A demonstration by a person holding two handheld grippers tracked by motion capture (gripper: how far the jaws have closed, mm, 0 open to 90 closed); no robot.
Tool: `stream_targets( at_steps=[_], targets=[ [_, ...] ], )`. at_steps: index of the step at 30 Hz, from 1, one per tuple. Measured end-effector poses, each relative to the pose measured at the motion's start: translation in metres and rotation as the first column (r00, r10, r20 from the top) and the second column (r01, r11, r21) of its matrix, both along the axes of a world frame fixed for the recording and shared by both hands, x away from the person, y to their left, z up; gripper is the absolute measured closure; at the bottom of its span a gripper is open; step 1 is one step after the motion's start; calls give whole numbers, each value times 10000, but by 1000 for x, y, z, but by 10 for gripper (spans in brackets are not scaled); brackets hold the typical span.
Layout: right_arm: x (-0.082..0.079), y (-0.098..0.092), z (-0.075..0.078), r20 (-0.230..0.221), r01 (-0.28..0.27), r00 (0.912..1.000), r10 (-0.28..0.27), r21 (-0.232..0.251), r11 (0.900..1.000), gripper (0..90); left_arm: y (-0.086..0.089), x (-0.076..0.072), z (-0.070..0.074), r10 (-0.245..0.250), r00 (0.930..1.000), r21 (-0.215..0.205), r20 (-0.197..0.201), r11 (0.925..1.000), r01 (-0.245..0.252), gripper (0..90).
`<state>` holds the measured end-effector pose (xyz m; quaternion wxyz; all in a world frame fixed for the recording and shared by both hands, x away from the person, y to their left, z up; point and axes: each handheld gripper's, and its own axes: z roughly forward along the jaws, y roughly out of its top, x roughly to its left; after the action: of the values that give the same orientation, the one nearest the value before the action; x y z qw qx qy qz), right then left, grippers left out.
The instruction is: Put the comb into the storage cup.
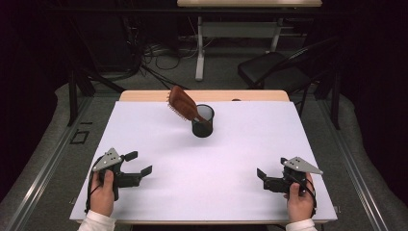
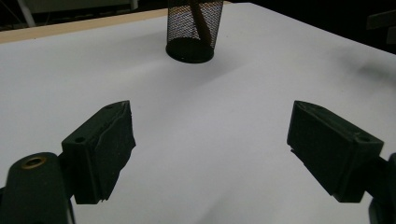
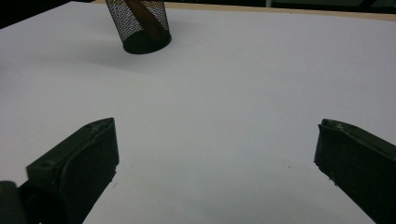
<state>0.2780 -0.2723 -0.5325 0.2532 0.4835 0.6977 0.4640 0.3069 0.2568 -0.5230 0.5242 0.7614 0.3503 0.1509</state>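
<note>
Hairbrush (image 1: 183,104) handle hidden inside the mesh cup (image 1: 203,126) — head cropped in both gripper views.

The white counter (image 1: 202,183) is lit brightly and evenly from above, while the surrounding room is left dim, its edges lost in black. Only soft, faint shadows are cast, beside the mesh cup (image 1: 203,121) and under each hand-held gripper. No glare is seen. In both gripper views the near jaws are rendered dark and slightly soft, and fine grain is visible.

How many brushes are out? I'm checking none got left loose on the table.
1: a brown brush stands handle-down in the mesh cup at the far middle, leaning left. None lies loose on the table.
</note>
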Motion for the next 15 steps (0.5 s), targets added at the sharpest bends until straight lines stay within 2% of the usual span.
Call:
stream_targets(
  at_steps=[15],
  targets=[
    [2, -2, -4, -77, 103, 9999, -103, 47, 9999, 0, -1, 1, -3, 45, 10000, -32, -89, 10000, -45, 148]
  ],
)
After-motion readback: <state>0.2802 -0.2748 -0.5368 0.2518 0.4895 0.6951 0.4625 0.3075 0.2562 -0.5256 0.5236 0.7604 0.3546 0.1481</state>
